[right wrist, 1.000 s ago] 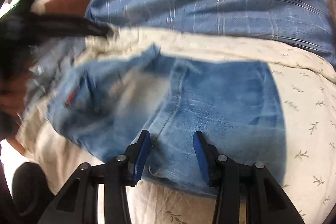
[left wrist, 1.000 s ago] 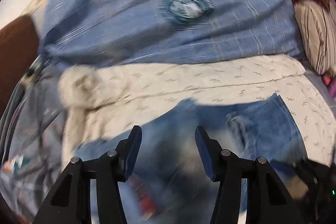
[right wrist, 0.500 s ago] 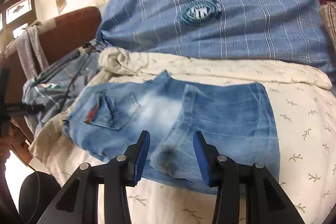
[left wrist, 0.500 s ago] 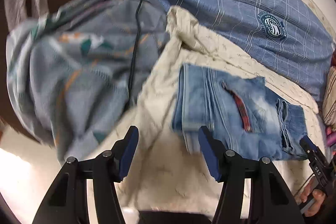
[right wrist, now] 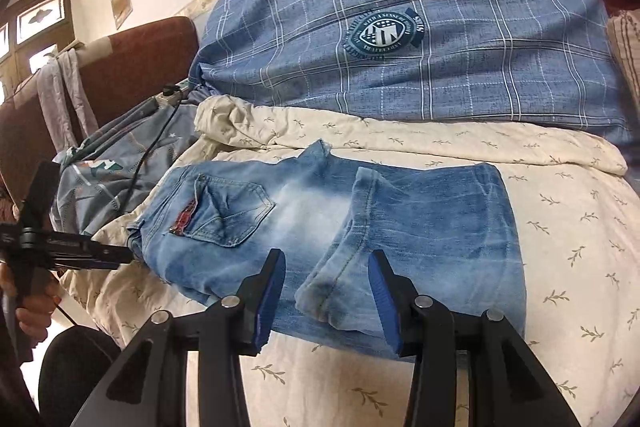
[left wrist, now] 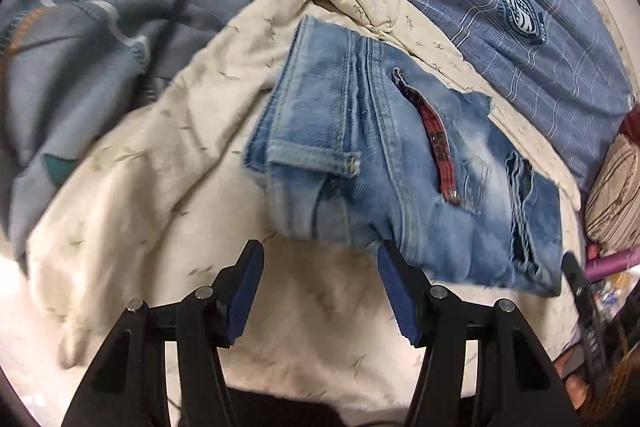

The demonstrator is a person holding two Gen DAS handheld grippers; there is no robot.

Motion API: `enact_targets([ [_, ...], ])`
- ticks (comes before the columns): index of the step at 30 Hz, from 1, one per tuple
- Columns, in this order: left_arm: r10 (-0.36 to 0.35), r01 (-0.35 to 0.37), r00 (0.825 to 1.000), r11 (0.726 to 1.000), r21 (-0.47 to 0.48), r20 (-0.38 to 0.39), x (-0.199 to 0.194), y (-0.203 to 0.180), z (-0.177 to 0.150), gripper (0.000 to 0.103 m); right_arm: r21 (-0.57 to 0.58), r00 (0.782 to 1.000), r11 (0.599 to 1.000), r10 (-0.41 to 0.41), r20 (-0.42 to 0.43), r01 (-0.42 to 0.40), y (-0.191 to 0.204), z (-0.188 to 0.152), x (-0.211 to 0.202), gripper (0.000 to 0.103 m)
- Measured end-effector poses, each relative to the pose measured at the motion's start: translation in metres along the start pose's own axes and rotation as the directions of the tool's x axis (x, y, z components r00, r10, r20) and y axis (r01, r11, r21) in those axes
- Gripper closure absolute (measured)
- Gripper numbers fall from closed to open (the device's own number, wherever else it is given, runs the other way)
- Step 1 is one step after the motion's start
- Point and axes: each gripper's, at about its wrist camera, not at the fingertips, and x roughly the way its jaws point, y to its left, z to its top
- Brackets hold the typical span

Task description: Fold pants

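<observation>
Folded jeans (right wrist: 360, 227) lie flat on a cream leaf-print sheet (right wrist: 560, 247) covering the bed, in a compact rectangle. In the right wrist view the pocket with red plaid trim sits at the left end and a doubled hem at the near edge.

Left gripper (left wrist: 320, 287): jaws parted about halfway, nothing between them, poised over bare sheet just short of the near edge of the jeans (left wrist: 380, 155). Whether the right-hand fingertip brushes the denim edge cannot be settled from this view.

Right gripper (right wrist: 326, 291): jaws partly open, straddling the near hem fold; the pads stand clear of the cloth on both sides, no grip evident.

A blue checked pillow (right wrist: 400, 39) lies at the far side; a grey patterned blanket (left wrist: 80, 47) is bunched to the left.
</observation>
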Motion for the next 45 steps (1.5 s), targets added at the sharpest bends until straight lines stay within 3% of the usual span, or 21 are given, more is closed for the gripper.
enact_targets([
  [10,0.013,-0.013,1.000,1.000,-0.023,-0.009,0.026,-0.001,0.020,0.045,0.013,1.000,1.000,-0.008,-0.025,0.009,-0.003,0.002,0.010,0.056],
  [15,0.058,-0.059,0.997,0.998,0.021,0.051,0.018,-0.015,0.021,0.056,0.019,0.995,0.998,-0.051,-0.084,0.052,-0.001,-0.001,0.028,0.056],
  [23,0.075,-0.095,0.984,0.988,0.122,0.161,-0.011,-0.047,0.032,0.057,0.025,0.991,0.998,-0.060,-0.123,0.064,0.003,-0.007,0.040,0.056],
  [30,0.100,-0.101,0.993,0.995,0.014,0.067,0.005,-0.019,0.024,0.049,0.018,0.979,0.998,-0.058,-0.194,0.063,0.002,-0.015,0.052,0.055],
  [33,0.069,-0.067,0.997,0.996,-0.061,0.032,0.006,-0.003,0.019,0.044,0.017,0.979,0.998,-0.059,-0.197,0.064,0.003,-0.015,0.052,0.055],
  [38,0.077,-0.073,0.995,0.996,-0.059,0.063,-0.018,0.005,0.010,0.043,0.066,0.988,0.997,-0.037,-0.148,0.047,-0.006,-0.008,0.039,0.055],
  [40,0.079,-0.075,0.994,0.996,-0.053,0.080,-0.028,0.008,0.007,0.035,0.078,0.993,0.996,-0.037,-0.109,0.046,-0.008,-0.004,0.032,0.055],
  [45,0.077,-0.071,0.992,0.995,-0.067,0.096,-0.046,0.008,0.005,0.034,0.082,0.998,0.997,-0.007,-0.060,0.012,-0.001,0.000,0.025,0.055],
])
